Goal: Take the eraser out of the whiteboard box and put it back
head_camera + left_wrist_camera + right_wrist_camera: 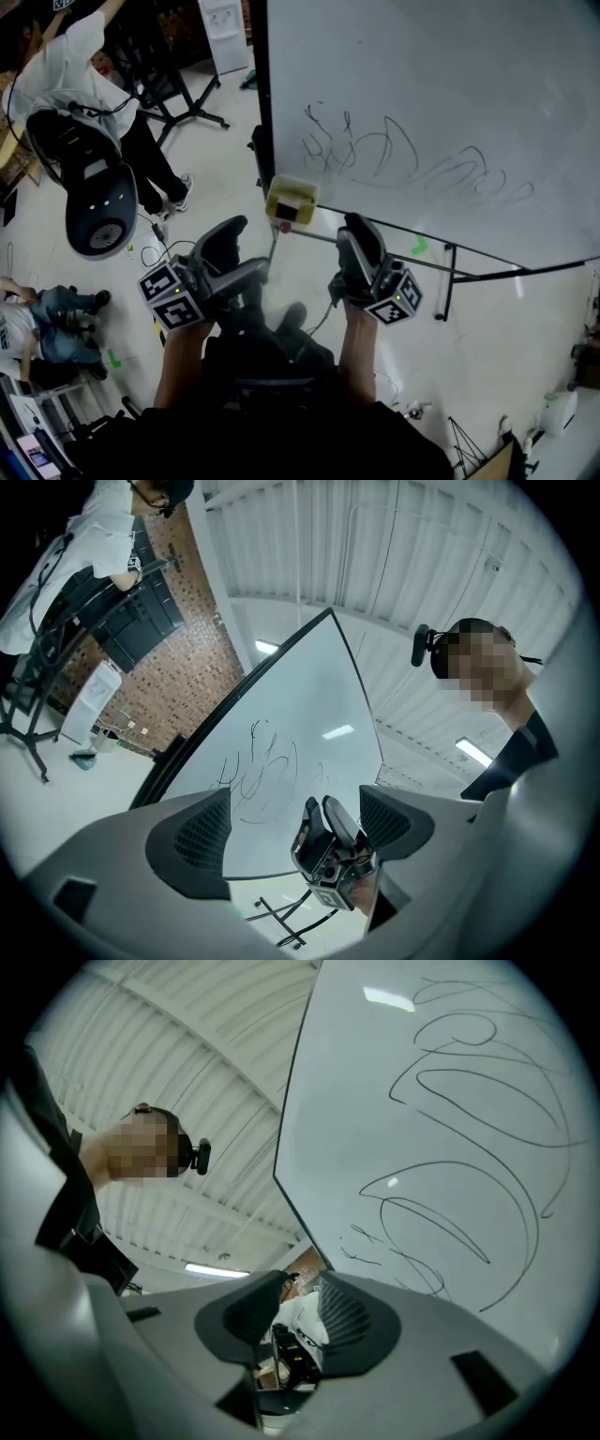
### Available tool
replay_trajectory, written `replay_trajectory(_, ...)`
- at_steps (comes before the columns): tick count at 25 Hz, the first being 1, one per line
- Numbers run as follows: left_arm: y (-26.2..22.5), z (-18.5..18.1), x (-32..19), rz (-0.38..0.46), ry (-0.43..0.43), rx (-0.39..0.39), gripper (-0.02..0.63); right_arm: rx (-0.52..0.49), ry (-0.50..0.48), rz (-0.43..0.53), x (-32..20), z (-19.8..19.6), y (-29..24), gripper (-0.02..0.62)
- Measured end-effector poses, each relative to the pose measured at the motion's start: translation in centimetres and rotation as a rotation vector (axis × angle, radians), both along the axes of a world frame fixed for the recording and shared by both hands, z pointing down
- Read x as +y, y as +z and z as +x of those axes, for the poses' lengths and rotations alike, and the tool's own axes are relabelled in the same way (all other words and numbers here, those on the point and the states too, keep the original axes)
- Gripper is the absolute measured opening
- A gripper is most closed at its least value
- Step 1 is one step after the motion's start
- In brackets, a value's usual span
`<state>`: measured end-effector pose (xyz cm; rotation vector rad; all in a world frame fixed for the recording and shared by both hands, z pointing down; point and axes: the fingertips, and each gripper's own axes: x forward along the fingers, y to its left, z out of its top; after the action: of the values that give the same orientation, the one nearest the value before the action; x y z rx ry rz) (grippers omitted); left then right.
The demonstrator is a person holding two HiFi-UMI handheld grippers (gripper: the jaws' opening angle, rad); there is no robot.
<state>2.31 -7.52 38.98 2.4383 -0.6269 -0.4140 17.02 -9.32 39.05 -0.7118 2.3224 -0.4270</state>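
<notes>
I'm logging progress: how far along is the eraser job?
Done: nothing I can confirm. In hand: nothing. The left gripper and right gripper are both open and empty, short of the box on the whiteboard. Left: lifting the eraser out and returning it, unless that already happened.

Pretty bright from ceiling strip lights [473,752] that leave glare spots on the whiteboard [375,1101], both gripper views are heavily fisheyed with black corners, and the head view's near edge goes murky dark.
</notes>
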Motion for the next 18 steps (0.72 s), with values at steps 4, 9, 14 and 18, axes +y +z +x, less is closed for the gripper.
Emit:
replay_trajectory(4, 0.2, 0.1, 1.6, -0.014, -0.007, -0.040, 0.428, -0.087, -0.026, 0.020, 1.2, 0.7, -0.8, 0.146)
replay_trajectory(9, 0.0, -0.6, 3.4, -0.007, 0.000, -0.044, 0.428, -0.141, -0.030, 0.054, 3.4, 0.6, -2.2, 0.146)
replay_trajectory(14, -0.8, -1.5, 5.2, 0.021, 0.048, -0.018, 0.428, -0.136, 0.027, 0.102, 6.4, 0.6, -4.3, 0.146)
replay_trajectory(18, -1.3, -3.2, 7.2, 0.049, 0.111, 0.015, 0.428, -0.124, 0.091, 0.136, 9.6, -0.6, -5.6, 0.146)
